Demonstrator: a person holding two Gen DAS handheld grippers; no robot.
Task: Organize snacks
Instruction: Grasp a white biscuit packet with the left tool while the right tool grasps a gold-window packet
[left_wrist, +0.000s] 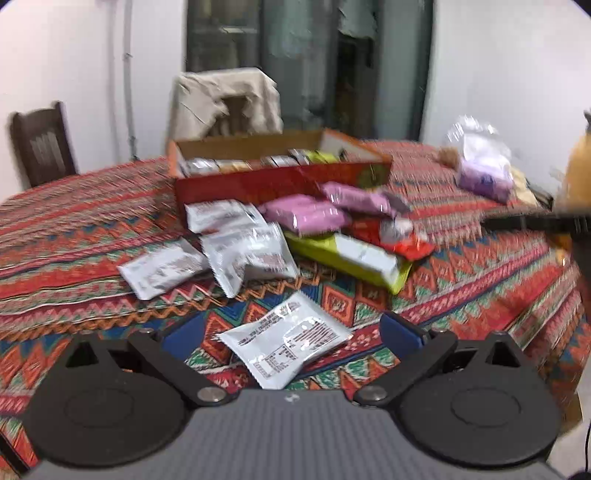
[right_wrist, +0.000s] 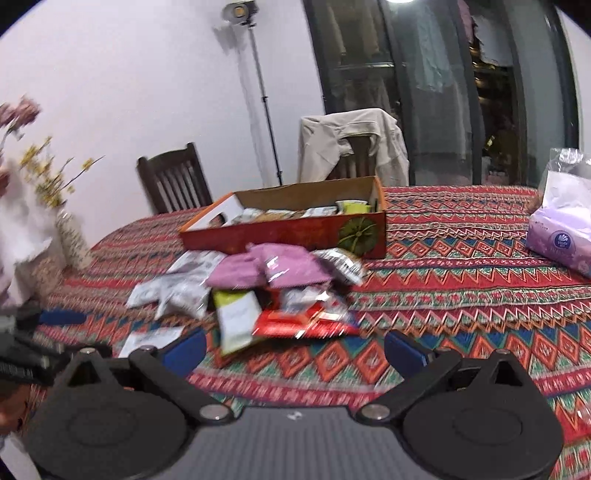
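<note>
1. Red box (left_wrist: 280, 181) at 12 o'clock on the surface (left_wrist: 480, 280) already holds some packets.
2. Loose snack pile (left_wrist: 295, 236) remains outside, before it.
3. Left tool (left_wrist: 291, 332) and right tool (right_wrist: 295, 345) both gape empty.

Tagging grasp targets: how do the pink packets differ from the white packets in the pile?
The pink packets look puffy and lie stacked near the red box; the white packets look flatter and spread toward the left. One white packet lies alone between the open left gripper's fingers; no pink one lies apart. Both kinds rest loose on the patterned tablecloth, outside the box.
</note>
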